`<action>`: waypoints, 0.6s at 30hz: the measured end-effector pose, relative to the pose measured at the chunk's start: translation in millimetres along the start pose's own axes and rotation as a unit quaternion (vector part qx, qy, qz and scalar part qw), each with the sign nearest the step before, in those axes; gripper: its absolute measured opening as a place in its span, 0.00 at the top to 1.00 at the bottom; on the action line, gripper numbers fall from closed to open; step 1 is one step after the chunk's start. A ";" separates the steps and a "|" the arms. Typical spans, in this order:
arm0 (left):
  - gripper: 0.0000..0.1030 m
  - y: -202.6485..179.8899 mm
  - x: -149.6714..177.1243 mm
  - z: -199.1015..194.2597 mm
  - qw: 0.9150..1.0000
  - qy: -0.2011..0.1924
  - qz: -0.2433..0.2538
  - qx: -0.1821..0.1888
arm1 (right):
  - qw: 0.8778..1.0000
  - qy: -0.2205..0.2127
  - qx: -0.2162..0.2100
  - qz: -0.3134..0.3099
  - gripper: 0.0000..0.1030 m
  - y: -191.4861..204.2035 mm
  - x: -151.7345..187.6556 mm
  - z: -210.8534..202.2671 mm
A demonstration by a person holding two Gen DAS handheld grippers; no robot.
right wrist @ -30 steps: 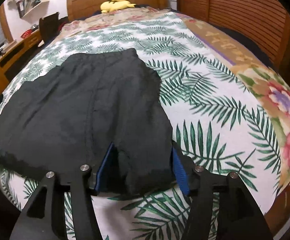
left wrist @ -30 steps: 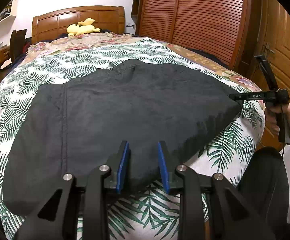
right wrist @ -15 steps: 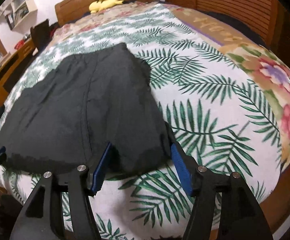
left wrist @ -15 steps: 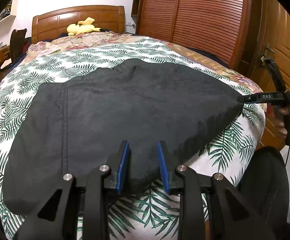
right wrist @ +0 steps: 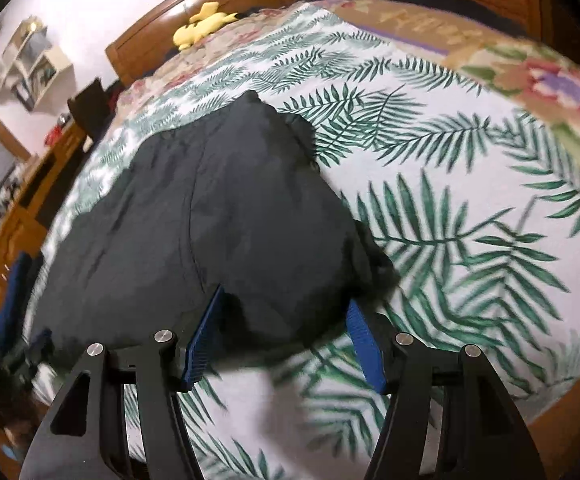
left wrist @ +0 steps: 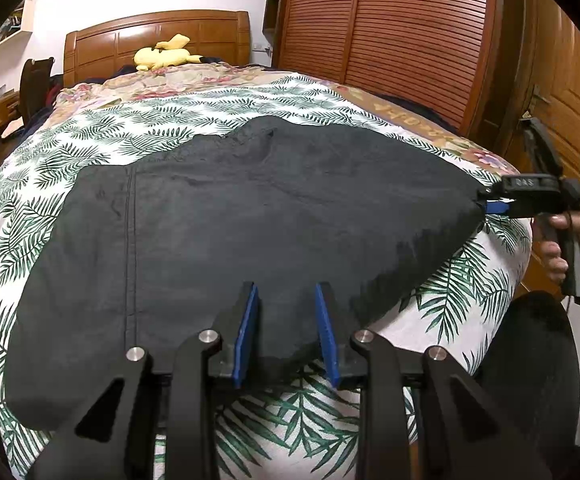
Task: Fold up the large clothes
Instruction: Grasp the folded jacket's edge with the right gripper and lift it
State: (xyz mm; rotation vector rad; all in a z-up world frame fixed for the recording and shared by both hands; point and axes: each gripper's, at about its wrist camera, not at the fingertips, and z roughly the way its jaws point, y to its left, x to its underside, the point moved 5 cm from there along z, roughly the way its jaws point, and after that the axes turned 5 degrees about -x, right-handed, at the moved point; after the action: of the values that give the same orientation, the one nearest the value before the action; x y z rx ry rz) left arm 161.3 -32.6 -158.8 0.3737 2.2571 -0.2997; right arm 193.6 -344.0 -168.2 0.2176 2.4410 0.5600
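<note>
A large black garment (left wrist: 249, 220) lies spread flat on the leaf-print bed cover (left wrist: 169, 120). My left gripper (left wrist: 285, 320) is open, its blue pads on either side of the garment's near hem. My right gripper (right wrist: 281, 332) is open wide, its pads astride the garment's near right corner (right wrist: 290, 300). The right gripper also shows in the left wrist view (left wrist: 494, 204), at the garment's right corner beside the bed's right edge, held by a hand. The garment shows in the right wrist view (right wrist: 209, 220), which is blurred.
A yellow plush toy (left wrist: 165, 54) lies by the wooden headboard (left wrist: 153, 36). A louvred wooden wardrobe (left wrist: 390, 40) and a door stand to the right. A wooden dresser (right wrist: 17, 220) runs along the left. A dark round seat (left wrist: 530, 352) is at the bed's near right corner.
The right gripper has drawn back toward the bed's edge and tilted, and its jaws have opened wider. The garment's right corner is stretched further right. The left gripper has not moved.
</note>
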 end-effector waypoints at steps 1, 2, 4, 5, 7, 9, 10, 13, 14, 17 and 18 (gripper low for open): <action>0.73 -0.5 -0.2 0.4 1.000 0.000 0.000 0.000 | 1.000 -0.002 -0.006 0.010 0.40 -2.0 -2.2 2.5; 0.73 0.1 0.5 0.0 1.000 0.000 0.000 0.000 | 1.000 -0.003 -0.011 0.020 0.40 -3.8 -5.5 6.4; 0.73 0.4 0.9 -0.4 1.000 0.000 -0.001 0.000 | 0.999 -0.011 -0.025 0.029 0.54 -3.7 -9.7 8.9; 0.73 -0.1 -0.1 0.2 1.000 -0.001 -0.001 0.000 | 0.999 -0.015 -0.036 0.029 0.73 -1.9 -12.1 8.7; 0.73 2.3 -0.5 -2.6 1.000 -0.004 -0.003 -0.003 | 0.999 -0.025 -0.044 0.016 0.86 4.6 -16.2 4.3; 0.73 4.7 -2.9 -8.3 1.000 -0.011 -0.006 -0.006 | 0.998 -0.041 -0.044 -0.013 0.91 20.0 -23.0 -4.7; 0.73 5.4 -4.5 -12.2 1.000 -0.015 -0.007 -0.006 | 0.997 -0.051 -0.044 -0.033 0.92 31.5 -27.7 -11.1; 0.73 12.0 -7.6 -27.6 0.999 -0.030 -0.009 -0.015 | 0.992 -0.078 -0.060 -0.077 0.95 68.1 -43.7 -26.6; 0.73 14.1 -7.2 -32.4 0.999 -0.034 -0.009 -0.019 | 0.990 -0.084 -0.065 -0.089 0.95 78.7 -48.3 -29.6; 0.73 25.2 -2.6 -45.1 0.999 -0.036 -0.017 -0.032 | 0.980 -0.098 -0.088 -0.146 0.96 135.3 -61.3 -37.6; 0.73 29.9 -0.5 -49.2 0.998 -0.036 -0.022 -0.037 | 0.977 -0.100 -0.095 -0.161 0.96 150.8 -62.5 -38.2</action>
State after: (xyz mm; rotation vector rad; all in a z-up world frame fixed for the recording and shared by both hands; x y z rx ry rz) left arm 138.6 11.4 -129.5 0.2716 2.2012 -0.2476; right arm 223.4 -239.4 -40.5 -0.1904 2.1517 0.5895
